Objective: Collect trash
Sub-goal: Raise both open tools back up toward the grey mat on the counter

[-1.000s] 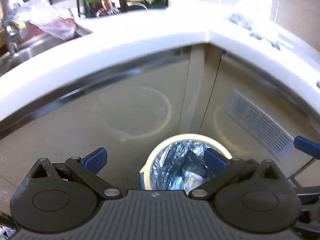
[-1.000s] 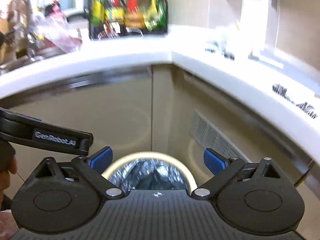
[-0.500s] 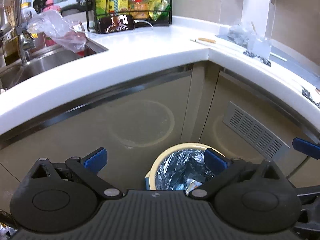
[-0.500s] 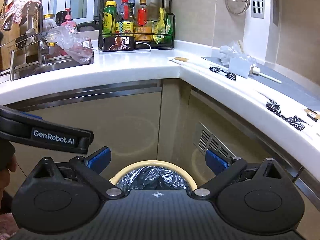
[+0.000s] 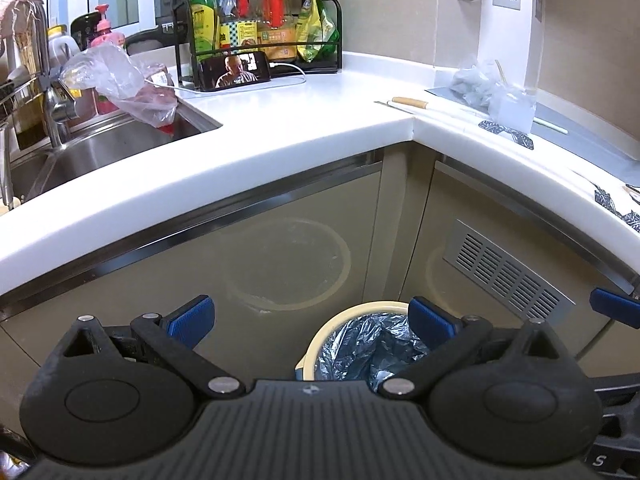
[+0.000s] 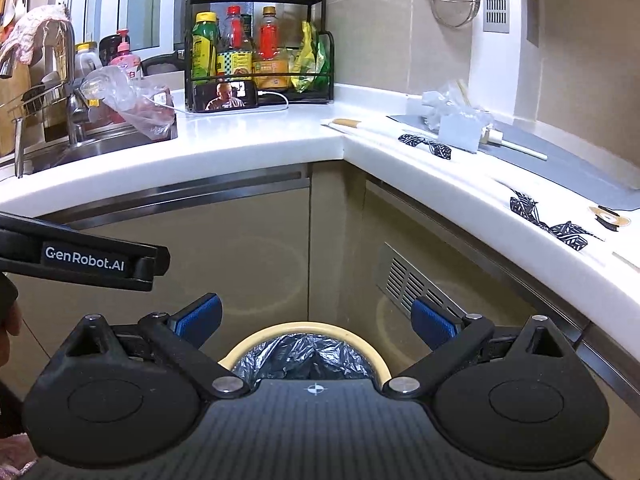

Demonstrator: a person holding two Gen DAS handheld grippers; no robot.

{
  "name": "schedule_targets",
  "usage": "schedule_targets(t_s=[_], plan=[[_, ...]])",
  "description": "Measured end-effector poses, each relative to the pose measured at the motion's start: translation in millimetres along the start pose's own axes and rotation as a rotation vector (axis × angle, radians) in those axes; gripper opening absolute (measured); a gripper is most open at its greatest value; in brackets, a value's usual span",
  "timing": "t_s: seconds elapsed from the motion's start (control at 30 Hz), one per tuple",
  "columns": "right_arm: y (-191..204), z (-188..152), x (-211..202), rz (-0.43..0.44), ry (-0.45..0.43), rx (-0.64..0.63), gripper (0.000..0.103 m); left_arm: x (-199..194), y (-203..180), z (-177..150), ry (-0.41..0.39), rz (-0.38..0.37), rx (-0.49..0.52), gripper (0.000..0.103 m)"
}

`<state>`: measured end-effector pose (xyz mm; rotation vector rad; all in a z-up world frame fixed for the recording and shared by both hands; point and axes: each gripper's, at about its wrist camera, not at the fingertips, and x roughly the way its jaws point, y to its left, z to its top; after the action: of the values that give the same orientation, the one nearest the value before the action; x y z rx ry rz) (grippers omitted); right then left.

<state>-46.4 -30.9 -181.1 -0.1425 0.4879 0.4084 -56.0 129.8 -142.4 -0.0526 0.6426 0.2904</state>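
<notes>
A cream trash bin [image 5: 320, 344] with a dark plastic liner stands on the floor in the cabinet corner; it also shows in the right wrist view [image 6: 308, 330]. My left gripper [image 5: 310, 316] is open and empty above the bin's left side. My right gripper [image 6: 316, 318] is open and empty above the bin. On the white countertop [image 6: 280, 140] lie black patterned wrappers [image 6: 426, 145], more black wrappers [image 6: 560, 226], and crumpled clear plastic [image 6: 456, 114]. The same clear plastic shows in the left wrist view [image 5: 492, 92].
A steel sink [image 5: 112, 148] with a tap and a plastic bag [image 5: 120, 84] is at the left. A black rack of bottles [image 6: 256, 52] with a phone [image 6: 226, 97] stands at the back. A cabinet vent grille [image 5: 508, 276] is at the right.
Both grippers have risen and tilted up from the bin. The countertop, sink and rack have come into view and the bin now sits lower in the frames.
</notes>
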Motion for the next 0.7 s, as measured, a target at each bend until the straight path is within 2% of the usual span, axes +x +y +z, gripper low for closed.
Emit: schedule_targets(t_s=[0.53, 0.7], plan=[[-5.0, -3.0, 3.1, 0.000, 0.005, 0.022, 0.101, 0.7, -1.7, 0.6, -0.004, 0.000, 0.024, 0.103], [-12.9, -1.3, 3.1, -0.017, -0.007, 0.037, 0.101, 4.6, 0.1, 6.3, 0.014, -0.011, 0.004, 0.103]])
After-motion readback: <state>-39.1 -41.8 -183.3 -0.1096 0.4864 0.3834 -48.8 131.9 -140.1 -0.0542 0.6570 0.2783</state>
